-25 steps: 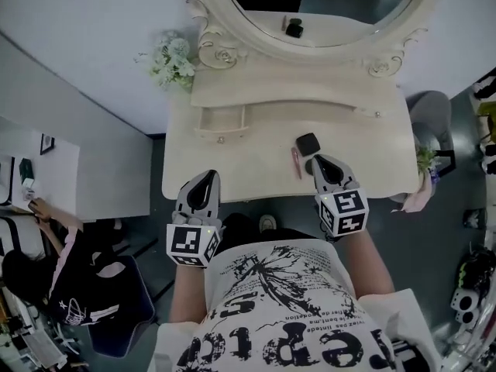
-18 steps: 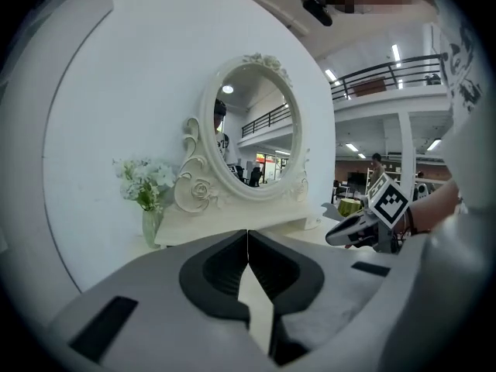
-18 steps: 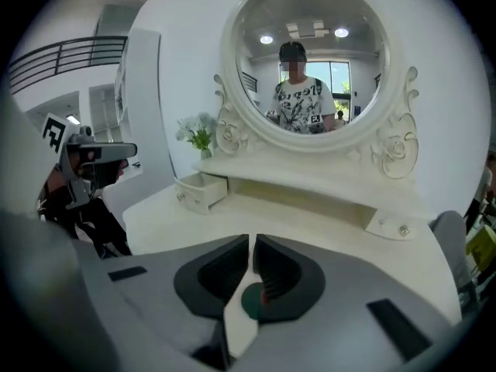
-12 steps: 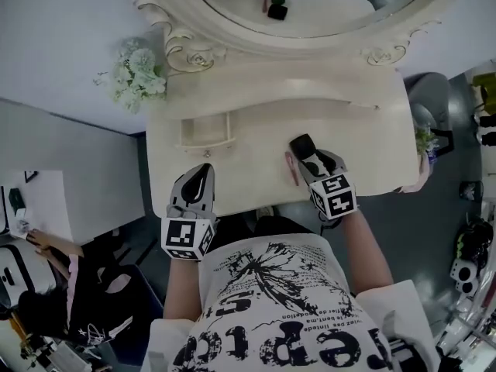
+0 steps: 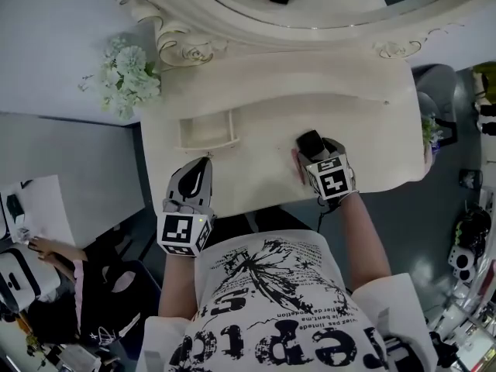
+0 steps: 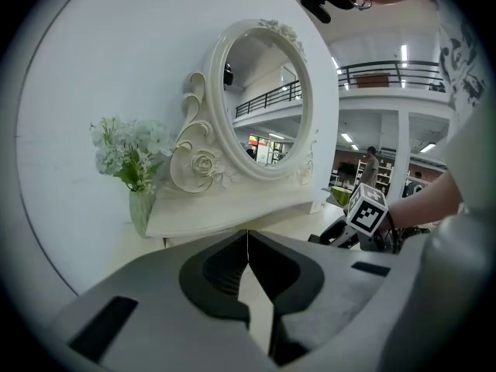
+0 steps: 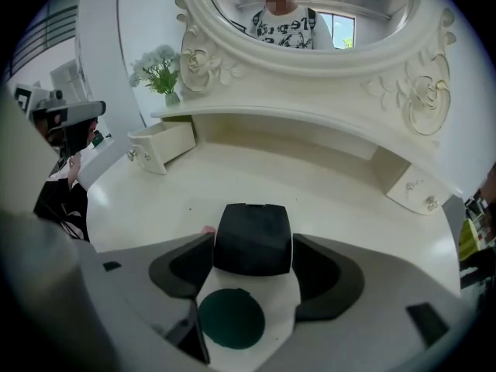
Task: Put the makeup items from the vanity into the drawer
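Since a second ago the right gripper [image 5: 314,149] has advanced over the cream vanity [image 5: 256,173] top, whose small drawer [image 5: 206,132] at rear left stands pulled out. The black compact [image 7: 253,237] that lay ahead of the gripper now sits between its jaws, which press on both its sides. The left gripper [image 5: 203,165] hovers at the front edge, jaws pressed together on nothing; the compact is a flat, matte, rounded square resting right of centre, a thin pink stick [image 5: 297,165] just to its left.

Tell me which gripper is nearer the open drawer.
Left. The left gripper sits just in front of the open drawer; the right gripper is farther right, at the black compact.
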Motion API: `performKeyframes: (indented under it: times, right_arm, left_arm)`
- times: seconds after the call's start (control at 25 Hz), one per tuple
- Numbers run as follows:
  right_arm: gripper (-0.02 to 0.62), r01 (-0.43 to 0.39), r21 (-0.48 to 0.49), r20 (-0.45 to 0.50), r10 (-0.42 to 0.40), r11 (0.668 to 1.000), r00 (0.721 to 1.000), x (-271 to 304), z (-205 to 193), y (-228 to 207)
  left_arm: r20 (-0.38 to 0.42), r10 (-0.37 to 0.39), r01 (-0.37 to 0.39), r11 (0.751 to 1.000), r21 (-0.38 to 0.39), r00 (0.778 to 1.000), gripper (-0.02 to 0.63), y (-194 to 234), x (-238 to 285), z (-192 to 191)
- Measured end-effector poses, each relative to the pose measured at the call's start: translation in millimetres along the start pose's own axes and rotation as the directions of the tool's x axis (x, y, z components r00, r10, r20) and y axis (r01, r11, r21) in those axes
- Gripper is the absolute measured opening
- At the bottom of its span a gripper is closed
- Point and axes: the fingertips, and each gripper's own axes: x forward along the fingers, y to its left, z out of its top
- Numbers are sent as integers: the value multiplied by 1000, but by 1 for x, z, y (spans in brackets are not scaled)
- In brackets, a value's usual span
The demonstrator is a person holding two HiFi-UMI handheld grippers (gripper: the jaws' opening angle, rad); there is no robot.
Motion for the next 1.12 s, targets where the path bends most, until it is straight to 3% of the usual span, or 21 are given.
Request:
performKeyframes:
  times: [0.36,0.6,0.84,1.12]
  right_arm:
    - [316,21,16,-37,-21,1000,999,7,2,-5]
    - [316,42,85,50,-46,996,998,-10,37,0]
    - [316,-36,18,173,32,999,984,-28,104,48]
    - [316,-156,-122,193,178,980,965,-19,157,135]
  left_arm:
    - [-15,-9,9,1000,-7,1000,20,20,1,-1]
    - [-18,-10,10,1000,-2,1000,20,31,-4,4]
    - [23,-4,4,1000,8,1000,20,50,-14,18]
    - [60,24,-23,1000,-4,998,20,83,-39,25]
